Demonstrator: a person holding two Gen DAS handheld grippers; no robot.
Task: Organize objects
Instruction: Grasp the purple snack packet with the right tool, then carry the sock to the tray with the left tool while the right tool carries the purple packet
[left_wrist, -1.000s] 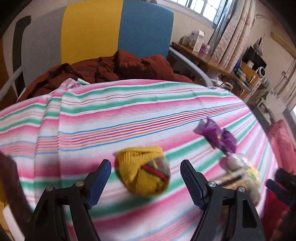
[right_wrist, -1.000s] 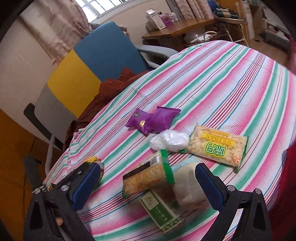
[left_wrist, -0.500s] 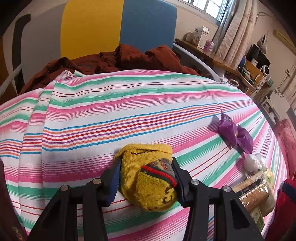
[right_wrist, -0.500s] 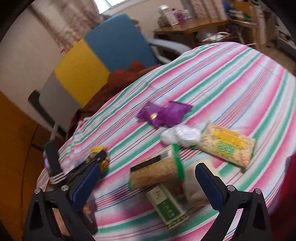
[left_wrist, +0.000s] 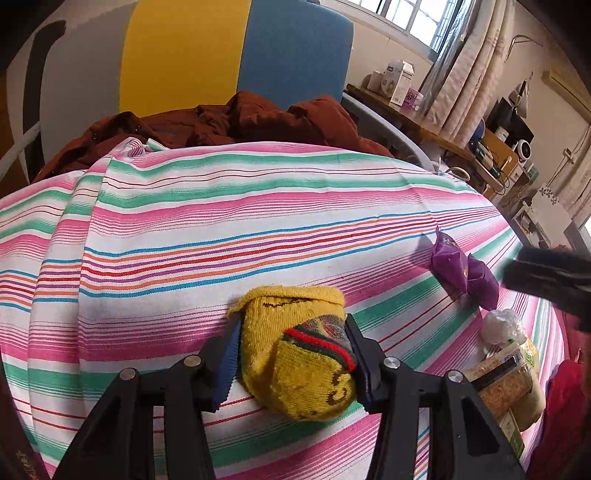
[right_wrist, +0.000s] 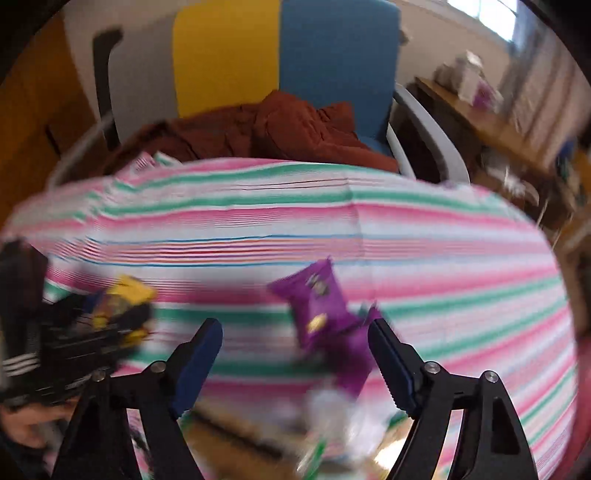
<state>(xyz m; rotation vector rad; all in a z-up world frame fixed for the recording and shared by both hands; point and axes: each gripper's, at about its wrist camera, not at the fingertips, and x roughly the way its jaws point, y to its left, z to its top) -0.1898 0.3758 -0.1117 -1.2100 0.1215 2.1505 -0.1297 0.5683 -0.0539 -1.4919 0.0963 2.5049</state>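
On the striped tablecloth (left_wrist: 221, 236), we see the left gripper (left_wrist: 291, 354) clamped on a yellow rolled sock (left_wrist: 295, 358), while the right gripper (right_wrist: 295, 354) hangs unclenched over purple snack packets (right_wrist: 317, 306).

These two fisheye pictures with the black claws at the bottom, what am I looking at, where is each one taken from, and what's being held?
There is no robot here: a person holds a hand-held claw in each hand, and each claw carries a camera looking out along its two fingers.

The sharp picture comes from the left claw. It is shut on a rolled yellow knitted sock with a red and green band, which sits on the pink, green and white striped tablecloth.

The blurred picture comes from the right claw, which is open and holds nothing. The shiny purple snack packets lie ahead of it. More snack packs lie at the right of the sharp picture.
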